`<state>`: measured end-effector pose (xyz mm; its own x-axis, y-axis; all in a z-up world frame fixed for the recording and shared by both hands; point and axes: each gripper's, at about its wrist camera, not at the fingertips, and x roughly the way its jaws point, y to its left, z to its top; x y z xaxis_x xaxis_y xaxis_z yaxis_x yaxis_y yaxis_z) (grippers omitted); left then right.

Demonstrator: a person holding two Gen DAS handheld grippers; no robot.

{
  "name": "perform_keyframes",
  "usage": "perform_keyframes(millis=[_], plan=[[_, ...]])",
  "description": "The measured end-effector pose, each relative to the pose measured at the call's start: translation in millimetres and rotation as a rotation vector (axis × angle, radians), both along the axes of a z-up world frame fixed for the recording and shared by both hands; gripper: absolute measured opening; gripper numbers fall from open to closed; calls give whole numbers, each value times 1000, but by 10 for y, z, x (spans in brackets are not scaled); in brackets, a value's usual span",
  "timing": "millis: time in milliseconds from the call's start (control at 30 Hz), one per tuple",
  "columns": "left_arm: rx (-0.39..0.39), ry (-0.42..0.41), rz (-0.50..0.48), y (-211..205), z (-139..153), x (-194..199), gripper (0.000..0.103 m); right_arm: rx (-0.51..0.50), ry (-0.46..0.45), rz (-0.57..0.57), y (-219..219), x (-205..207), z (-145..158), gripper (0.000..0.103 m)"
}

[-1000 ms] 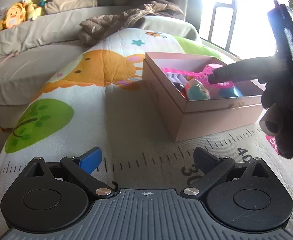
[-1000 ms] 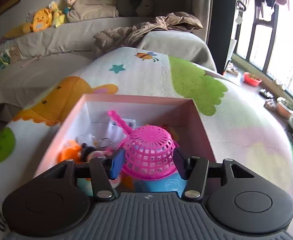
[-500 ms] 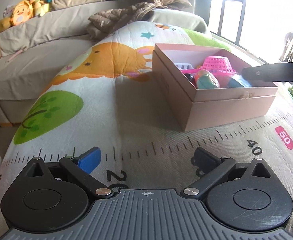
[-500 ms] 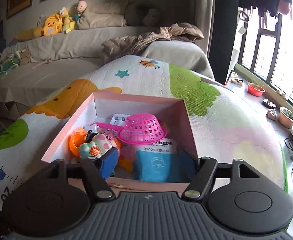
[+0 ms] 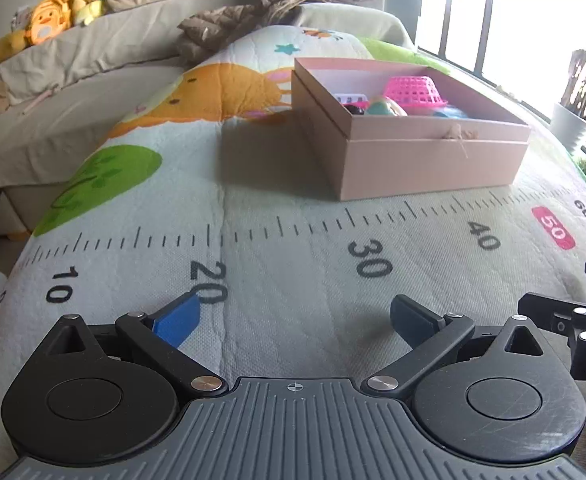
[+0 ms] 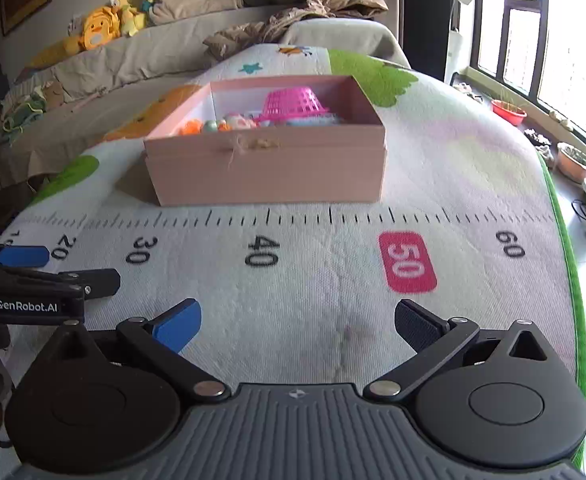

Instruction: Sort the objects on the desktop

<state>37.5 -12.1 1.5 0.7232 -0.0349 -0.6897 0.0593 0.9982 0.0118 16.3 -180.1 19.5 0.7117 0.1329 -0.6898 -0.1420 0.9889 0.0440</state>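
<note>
A pink cardboard box [image 5: 433,152] [image 6: 269,168] stands on the play mat, holding a pink mesh basket [image 5: 413,90] [image 6: 293,101] upside down on top of several small toys. My right gripper [image 6: 297,326] hovers over the mat near the "40" and "50" marks, well short of the box; its jaws are opening wide with nothing between them. My left gripper [image 5: 295,318] is open over the "20" to "30" marks, also empty. Each gripper shows at the edge of the other's view: the left gripper [image 6: 29,258] and the right one's black parts [image 5: 565,320].
The play mat [image 6: 333,248] with a printed ruler covers the surface. A sofa with plush toys [image 6: 101,28] and a crumpled brown jacket [image 6: 301,16] lies behind. Flower pots [image 6: 573,158] and cables sit on the floor by the window at right.
The right gripper let go of the pink basket in the box, opened wide and drew back over the mat. The left gripper also pulled back a little from the box.
</note>
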Motion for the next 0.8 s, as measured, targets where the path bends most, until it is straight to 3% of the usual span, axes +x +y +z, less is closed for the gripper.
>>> perform_keyframes(millis=[167,433,500,800], plan=[[-7,-19,-17,5,-15,-12,103,-48,17,-45,22,52,-75,103],[-19,-25,-15,19,-31,-20,103,-42,-3,-82,14,385,-114,103],[-19,-26,-15,20,-31,-18,103,-41,-43,-93,33,402,-147,103],[-29,-27,-18,31,-22,-32,103,-32,-66,-134,44,363,-160,103]])
